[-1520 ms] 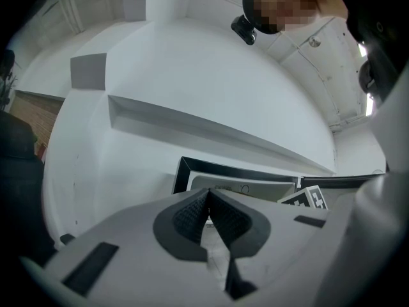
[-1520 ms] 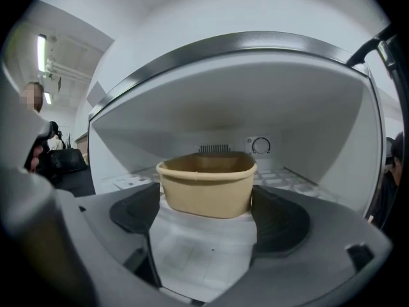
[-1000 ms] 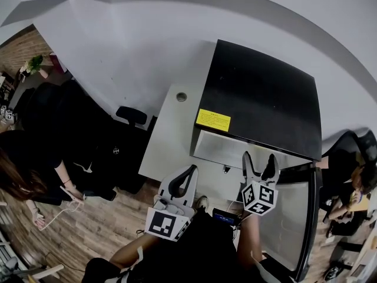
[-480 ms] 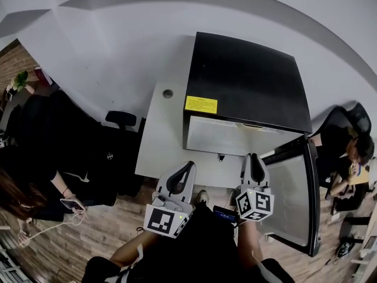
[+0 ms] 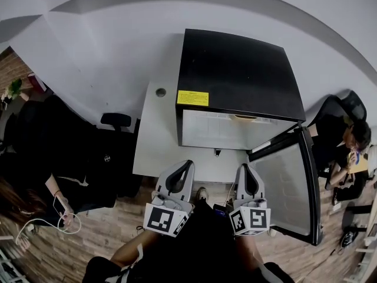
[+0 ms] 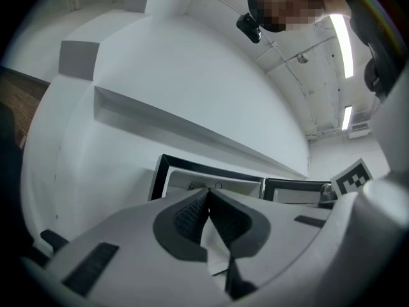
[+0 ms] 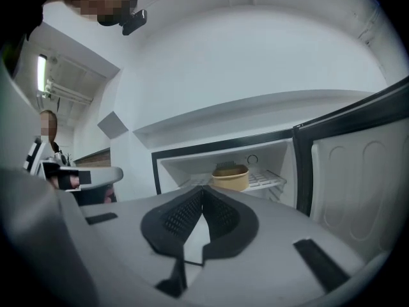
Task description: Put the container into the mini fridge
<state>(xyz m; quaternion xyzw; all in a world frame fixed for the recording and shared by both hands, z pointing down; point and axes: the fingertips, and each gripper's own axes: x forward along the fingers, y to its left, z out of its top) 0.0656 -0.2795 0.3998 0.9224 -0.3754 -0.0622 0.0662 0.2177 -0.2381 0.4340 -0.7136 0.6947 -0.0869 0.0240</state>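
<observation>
The mini fridge [image 5: 235,69] is standing against a white wall [image 5: 118,34] with its door [image 5: 285,187] swinging wide to the right; a yellow label [image 5: 192,97] is showing at the front left corner of its black top; the container [image 7: 231,178], a tan round tub, is sitting inside the fridge on a white wire shelf [image 7: 265,179], well apart from both grippers.

The person is holding the 2 grippers side by side in front of the open fridge, low in the head view; the left gripper [image 6: 208,192] is pointing toward the left part of the cabinet, its jaws clenched together with nothing between them; the right gripper [image 7: 202,189] is aiming straight at the shelf and the container, its jaws closing tight, tips meeting, also with nothing between them; the marker cubes, 1 on the left [image 5: 165,221] and 1 on the right [image 5: 250,220], are facing up toward the head camera.

A white bench [image 5: 156,134] is standing just beside the fridge on its left, a small round hole [image 5: 160,92] showing near its far edge; a black office chair [image 5: 115,121] is sitting next to the bench; a person [image 5: 35,193] at the far left is holding a phone with a white cable; another person [image 5: 347,143] is sitting at the far right beyond the door; wood flooring [image 5: 88,246] is running under everything.
</observation>
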